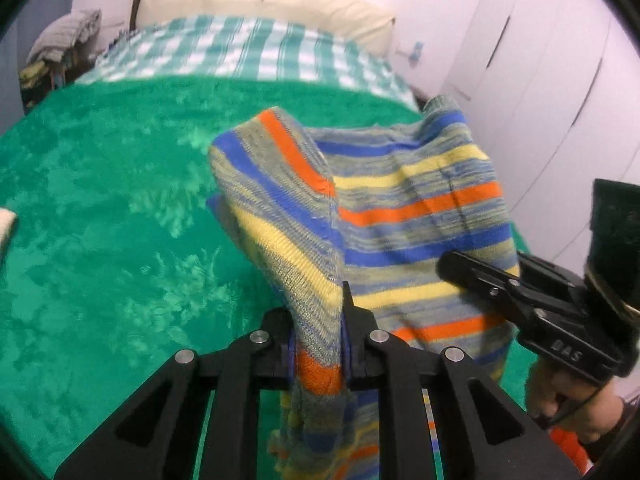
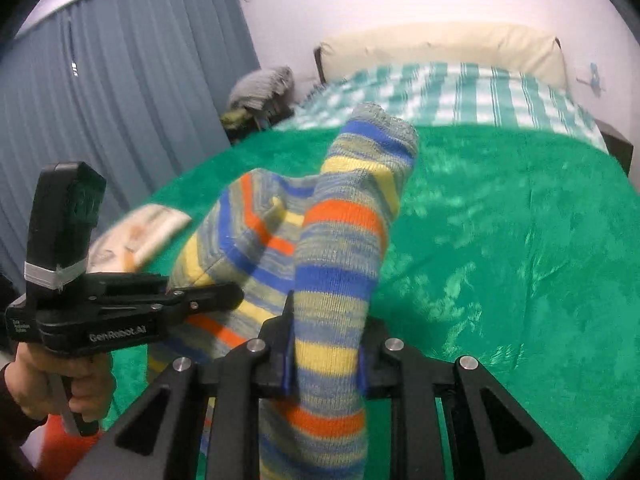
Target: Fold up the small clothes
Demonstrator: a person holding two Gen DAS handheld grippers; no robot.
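A small knit sweater (image 1: 420,208) with blue, orange and yellow stripes hangs in the air over the bed, held at two spots. My left gripper (image 1: 316,320) is shut on a bunched edge of it, and cloth spills below the jaws. In the left wrist view my right gripper (image 1: 452,270) comes in from the right, with its tip against the sweater. My right gripper (image 2: 328,320) is shut on a striped sleeve (image 2: 344,240) that stands up past the jaws. In the right wrist view my left gripper (image 2: 236,294) pinches the sweater at the left, held by a hand (image 2: 80,388).
Under the sweater lies a green plush blanket (image 1: 100,200) on the bed. Behind it are a green checked cover (image 1: 248,52) and a cream headboard (image 1: 260,0). A pale folded cloth (image 2: 148,228) lies on the blanket's left side. White wardrobe doors (image 1: 540,80) stand right; grey curtains (image 2: 120,80) hang left.
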